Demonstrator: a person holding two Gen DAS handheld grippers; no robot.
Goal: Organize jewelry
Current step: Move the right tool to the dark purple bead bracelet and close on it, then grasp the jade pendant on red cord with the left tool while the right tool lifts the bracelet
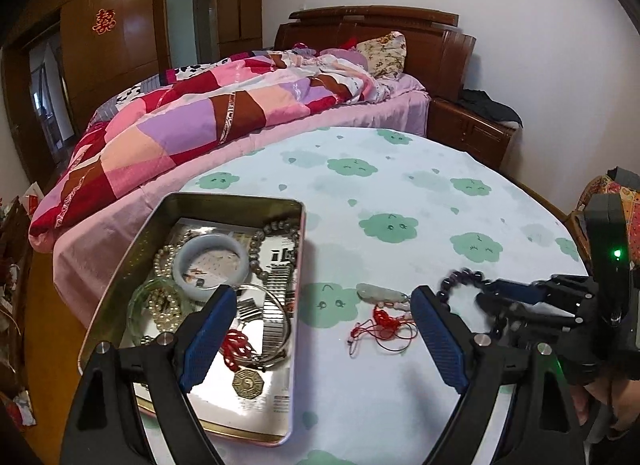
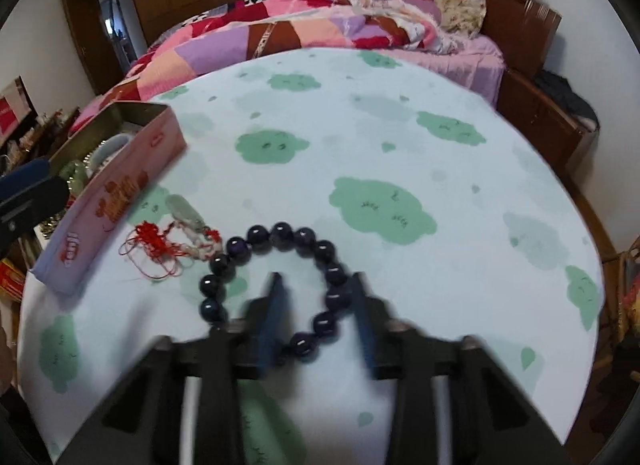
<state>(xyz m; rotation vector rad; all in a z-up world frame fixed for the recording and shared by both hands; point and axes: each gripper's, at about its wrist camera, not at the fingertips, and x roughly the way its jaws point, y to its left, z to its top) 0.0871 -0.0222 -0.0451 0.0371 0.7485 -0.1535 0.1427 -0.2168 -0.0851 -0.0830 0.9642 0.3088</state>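
Observation:
A metal tin (image 1: 120, 281) on the table holds several bracelets, a pale jade bangle (image 1: 210, 261), a metal watch band and a brass bagua charm. My left gripper (image 1: 320, 329) is open and empty, one finger over the tin, the other over the cloth. A jade pendant on red cord (image 1: 380, 297) lies between them on the table; it also shows in the right wrist view (image 2: 188, 217). My right gripper (image 2: 318, 305) is open astride the near right side of a dark purple bead bracelet (image 2: 280, 249) lying on the cloth. The right gripper (image 1: 492, 293) also shows in the left wrist view.
The round table carries a pale cloth with green cloud prints (image 2: 400, 125). A bed with a patchwork quilt (image 1: 192, 113) stands just behind the table. A wooden nightstand (image 1: 472, 133) is at the back right. The tin's pink side (image 2: 116, 193) faces the right gripper.

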